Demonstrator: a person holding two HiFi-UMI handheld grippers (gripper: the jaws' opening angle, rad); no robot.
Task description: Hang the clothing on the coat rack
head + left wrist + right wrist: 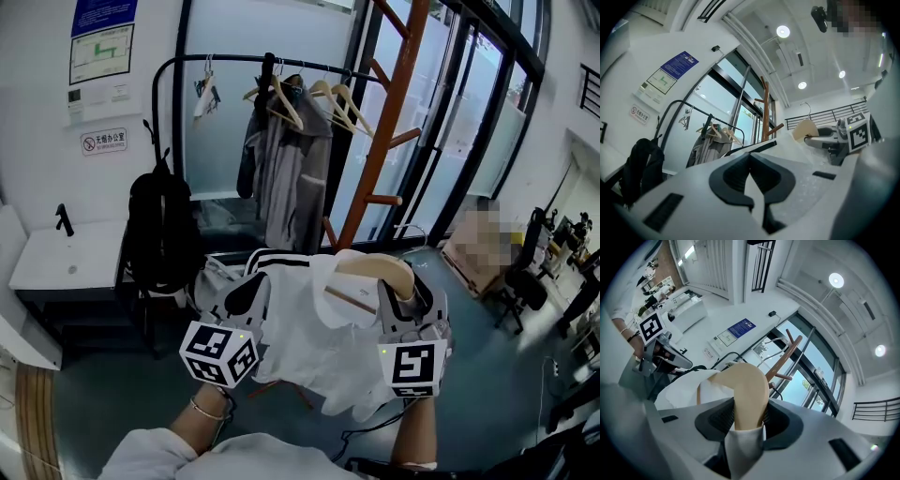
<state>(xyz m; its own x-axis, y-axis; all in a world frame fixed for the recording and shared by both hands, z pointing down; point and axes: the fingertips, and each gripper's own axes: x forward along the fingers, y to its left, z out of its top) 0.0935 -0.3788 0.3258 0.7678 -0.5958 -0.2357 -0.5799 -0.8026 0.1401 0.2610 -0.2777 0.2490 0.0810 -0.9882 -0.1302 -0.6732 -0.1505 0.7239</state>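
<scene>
A white shirt (319,347) with black stripes at the collar sits on a pale wooden hanger (375,269), held up between both grippers in front of me. My left gripper (246,298) is shut on the shirt's left shoulder fabric (806,187), and its jaws (752,176) meet on a thin fold. My right gripper (405,302) is shut on the hanger's right end (747,390), with shirt cloth (743,446) also pinched there. The coat rack's black rail (234,60) runs across farther ahead and higher up.
The rail carries a grey coat (291,159) and several empty wooden hangers (337,98). A black backpack (161,225) hangs at the rack's left end. An orange wooden post (389,122) slants up on the right. A white counter (66,258) stands at the left.
</scene>
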